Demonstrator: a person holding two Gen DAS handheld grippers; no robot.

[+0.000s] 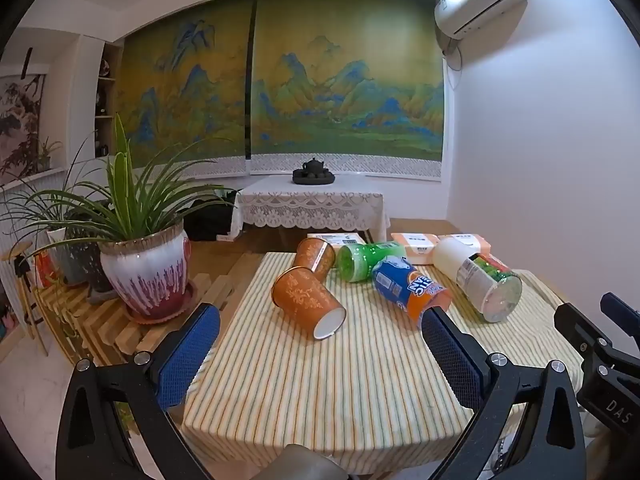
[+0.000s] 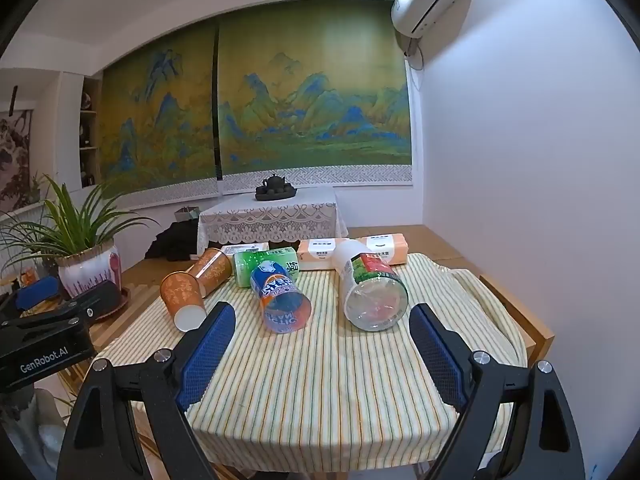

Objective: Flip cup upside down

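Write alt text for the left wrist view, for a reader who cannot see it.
Five cups lie on their sides on a striped tablecloth, the nearest an orange paper cup with its white mouth toward the camera. The open left gripper frames it, holding nothing. A potted plant stands at left.

Five cups are seen lying on their sides on the striped tablecloth [image 1: 320,380]. Nearest its left edge, an orange patterned paper cup [image 1: 308,305] is tipped with its white mouth facing forward. Behind it, a second orange cup [image 1: 316,256] is laid at the cloth's far edge. A green cup [image 1: 360,260], a blue-and-orange Fanta cup [image 1: 408,286] and a clear cup with a white and green label [image 1: 476,280] are spread rightward across the cloth.
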